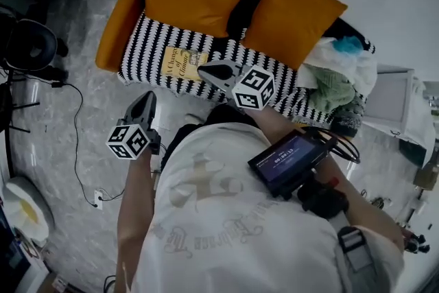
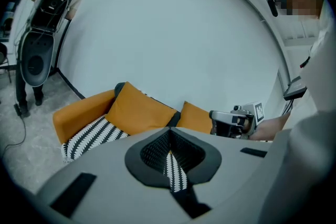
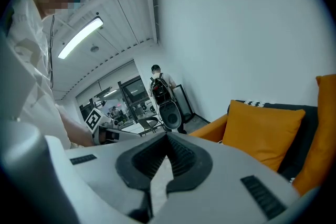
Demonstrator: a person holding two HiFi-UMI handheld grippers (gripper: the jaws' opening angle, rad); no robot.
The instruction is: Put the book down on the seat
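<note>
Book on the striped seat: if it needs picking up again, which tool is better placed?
Probably right. The right tool hangs close beside the book, over the seat; the left tool sits off the seat's front edge, above the floor. Both are shut and empty, so either must open first.

The left gripper (image 1: pixel 146 103) and the right gripper (image 1: pixel 208 71) are held out forward, tilted slightly downward and apart from each other, each with jaws pressed together, empty.

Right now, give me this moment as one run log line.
book: lying flat on striped seat | left gripper: shut, empty | right gripper: shut, empty | neither gripper touches book
</note>
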